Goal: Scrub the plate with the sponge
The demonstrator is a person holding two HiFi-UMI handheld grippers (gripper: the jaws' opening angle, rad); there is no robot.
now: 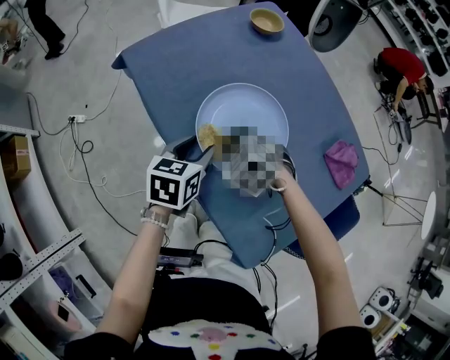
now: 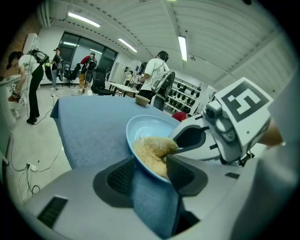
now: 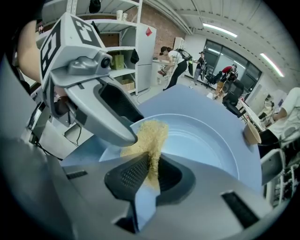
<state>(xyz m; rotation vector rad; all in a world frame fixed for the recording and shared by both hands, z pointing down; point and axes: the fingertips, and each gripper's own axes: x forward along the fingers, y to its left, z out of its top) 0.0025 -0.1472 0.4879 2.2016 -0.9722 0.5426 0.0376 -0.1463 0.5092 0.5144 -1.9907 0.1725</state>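
Lower centre, my arms: I see both forearms reaching up the head view toward the plate (image 1: 246, 112), left hand (image 1: 158, 211) under the marker cube, right hand (image 1: 281, 184) beside a mosaic patch.
Left gripper (image 2: 150, 168): tilted down at the plate's near rim, lower left of the dish; jaws wide apart, with the rim and part of the sponge (image 2: 152, 152) between them, not clamped.
Right gripper (image 3: 151, 168): pointing steeply down, jaws pinched together on the sponge.
Sponge: tan, crumbly-looking, squeezed thin between the pads, fanning out onto the plate's near left edge.
Plate: pale blue, round, flat at the middle of the blue table (image 1: 176, 70).
Upper edge: bowl (image 1: 267, 21).
Right side: purple cloth (image 1: 342, 162).
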